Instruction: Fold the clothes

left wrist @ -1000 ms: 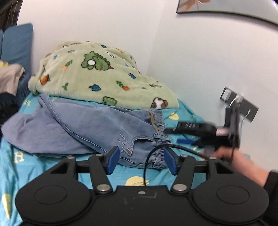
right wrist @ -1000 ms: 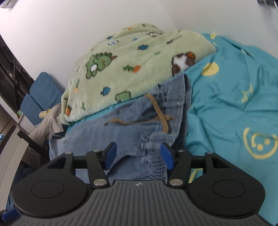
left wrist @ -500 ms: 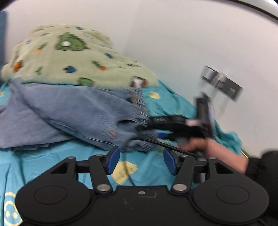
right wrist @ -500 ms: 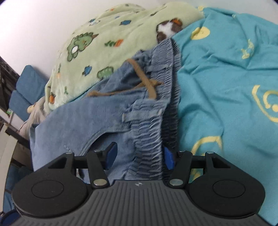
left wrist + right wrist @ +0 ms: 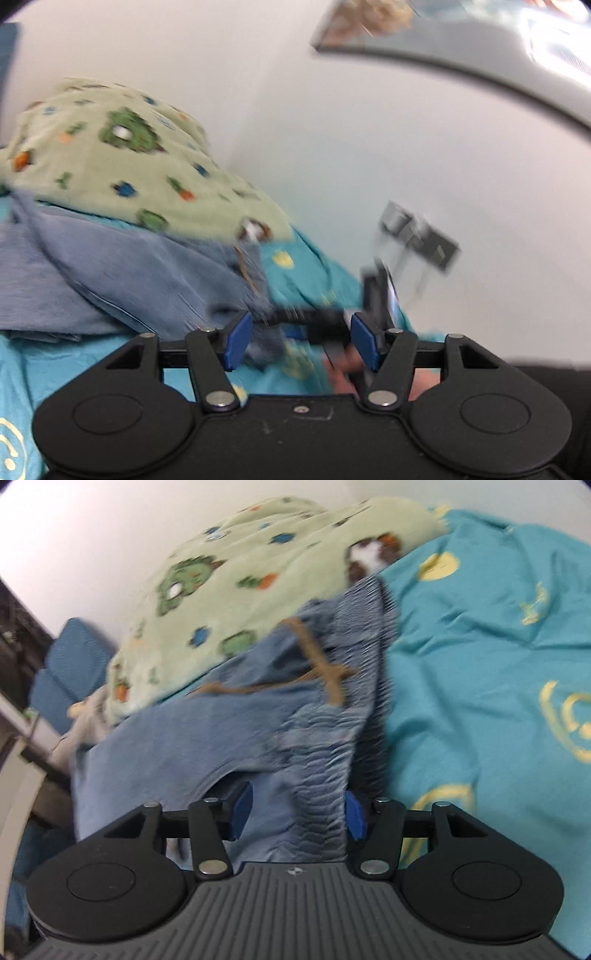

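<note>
With the denim jeans (image 5: 192, 746) sprawled on the teal bedsheet (image 5: 480, 657) and their elastic waistband (image 5: 321, 775) between the right gripper's (image 5: 295, 812) spread jaws, close squarely on the full gathered band while the left gripper (image 5: 301, 341) hangs spread and empty.

Right tongs (image 5: 295, 814) spread wide, the gathered waistband of the blue denim trousers (image 5: 207, 738) lying between the blue pads (image 5: 242, 808). Tan drawstring (image 5: 325, 672) crosses the waist. Green dinosaur-print blanket (image 5: 258, 572) behind, touching the trousers; teal bedsheet (image 5: 480, 646) alongside. Frame motion-blurred.
</note>
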Demonstrator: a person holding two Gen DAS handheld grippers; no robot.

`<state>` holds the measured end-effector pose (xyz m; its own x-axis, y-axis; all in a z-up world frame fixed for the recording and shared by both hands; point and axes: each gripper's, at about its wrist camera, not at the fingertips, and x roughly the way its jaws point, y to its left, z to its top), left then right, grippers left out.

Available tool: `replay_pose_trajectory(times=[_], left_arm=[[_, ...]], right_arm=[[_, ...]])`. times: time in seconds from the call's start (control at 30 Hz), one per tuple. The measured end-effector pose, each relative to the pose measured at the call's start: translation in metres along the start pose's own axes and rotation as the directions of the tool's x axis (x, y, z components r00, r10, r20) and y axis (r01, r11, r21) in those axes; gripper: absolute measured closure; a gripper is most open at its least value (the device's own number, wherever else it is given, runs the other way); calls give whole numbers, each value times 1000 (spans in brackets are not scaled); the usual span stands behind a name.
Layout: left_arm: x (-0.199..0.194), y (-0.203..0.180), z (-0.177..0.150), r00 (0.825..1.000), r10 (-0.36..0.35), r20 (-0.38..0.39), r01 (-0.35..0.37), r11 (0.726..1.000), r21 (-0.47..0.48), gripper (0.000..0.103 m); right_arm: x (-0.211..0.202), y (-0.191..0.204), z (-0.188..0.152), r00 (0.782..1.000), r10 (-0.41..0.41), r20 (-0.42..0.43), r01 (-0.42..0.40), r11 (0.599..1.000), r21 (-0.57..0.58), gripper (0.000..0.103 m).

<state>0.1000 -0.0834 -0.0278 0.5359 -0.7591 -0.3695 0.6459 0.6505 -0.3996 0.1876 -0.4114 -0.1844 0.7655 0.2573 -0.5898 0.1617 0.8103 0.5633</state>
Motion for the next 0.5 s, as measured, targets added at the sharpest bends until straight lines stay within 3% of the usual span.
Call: replay_pose_trajectory(times=[0.07,0.1,0.13,0.23,0.27,0.5], left_arm=[[-1,11,2,999,37,24,-36,998,-52,46],[-2,16,4,998,56,35,-53,995,-79,46],[-3,21,5,996,75,45,-70,992,-105,46],[-5,37,9,988,135,74,-119,975,-186,46],[-5,42,10,985,155,82,-134,968,-212,46],[-10,79,18,946,298,125,-227,889,-398,47]], right_arm=[[4,4,-7,999,-28,-46,27,999,-27,47],[7,3,-12,997,-48,-68,47,999,-23,56],[9,1,-15,995,-60,-82,59,998,-19,57],[-8,2,-7,998,-53,-24,52,998,-32,66],[-17,4,-1,999,-50,7,50,998,-39,95],[-82,13,38,974,-25,226,43,996,-77,95]])
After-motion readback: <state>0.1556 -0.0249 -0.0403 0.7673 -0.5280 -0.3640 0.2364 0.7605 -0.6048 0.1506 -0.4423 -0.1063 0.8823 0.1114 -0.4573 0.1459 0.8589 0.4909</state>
